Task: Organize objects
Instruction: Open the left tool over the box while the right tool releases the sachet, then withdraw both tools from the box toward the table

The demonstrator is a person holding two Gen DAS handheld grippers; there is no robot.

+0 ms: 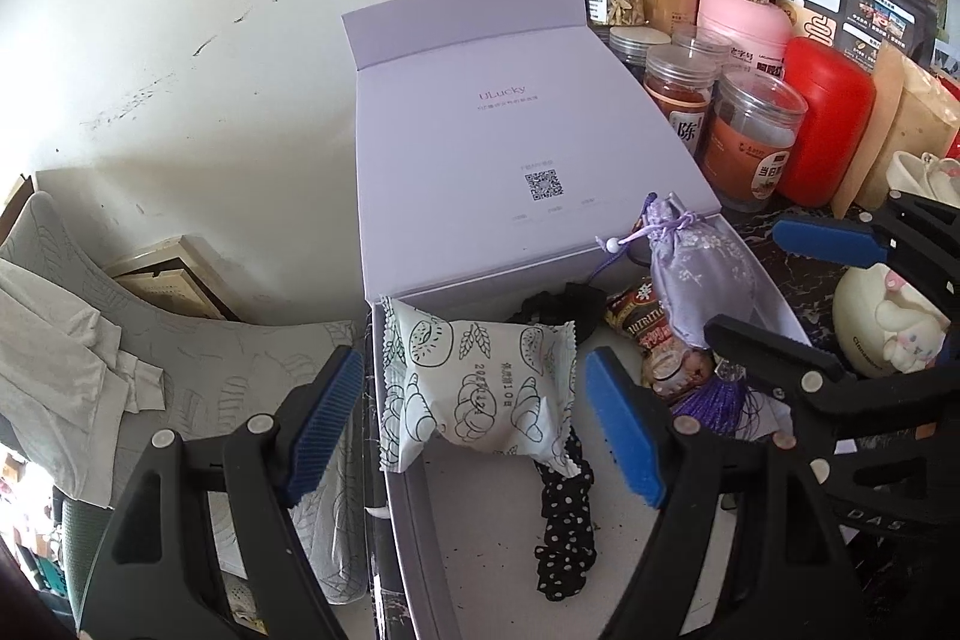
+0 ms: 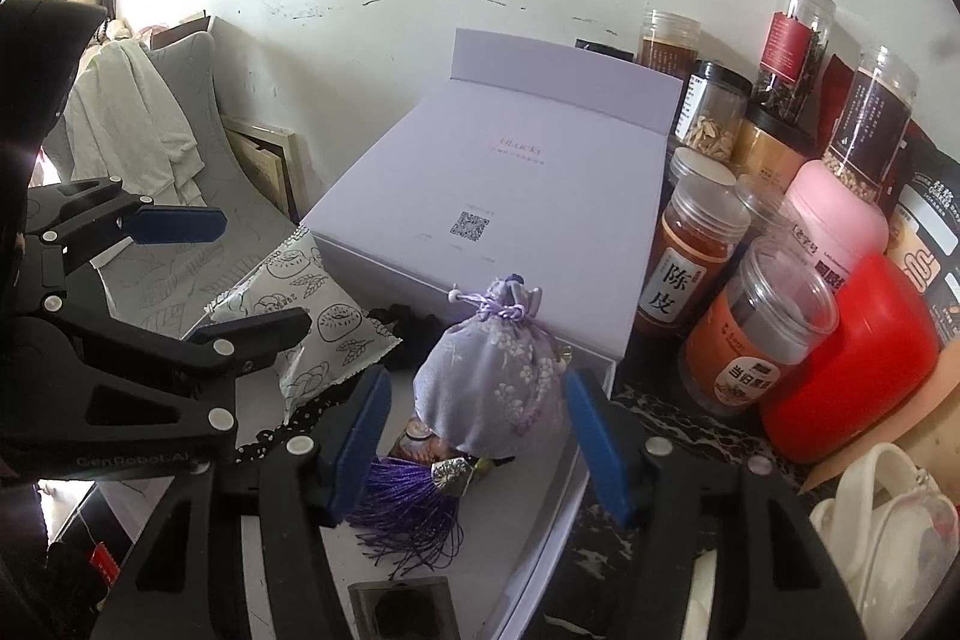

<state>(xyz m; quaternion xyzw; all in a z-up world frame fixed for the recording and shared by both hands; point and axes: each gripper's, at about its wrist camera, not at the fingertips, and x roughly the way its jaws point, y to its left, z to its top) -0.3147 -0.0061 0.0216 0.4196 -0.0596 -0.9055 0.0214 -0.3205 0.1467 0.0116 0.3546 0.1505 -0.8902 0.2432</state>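
A lilac drawer box (image 1: 480,130) (image 2: 528,196) stands with its drawer (image 1: 480,520) (image 2: 540,472) pulled out. A white snack packet (image 1: 480,388) (image 2: 312,316) leans on the drawer's left corner. A purple floral sachet (image 1: 699,274) (image 2: 498,376) with a tassel (image 2: 414,508), a dotted black scrunchie (image 1: 564,532) and a small snack pack (image 1: 639,322) lie inside. My left gripper (image 1: 480,424) is open, its pads either side of the packet. My right gripper (image 2: 474,448) is open around the sachet, not touching it.
Several spice jars (image 1: 750,136) (image 2: 762,328), a red canister (image 1: 828,124) (image 2: 852,364) and a pink one (image 1: 744,22) crowd the box's right side. A plush toy (image 1: 888,322) sits at right. A grey cushion with a white cloth (image 1: 72,364) lies left.
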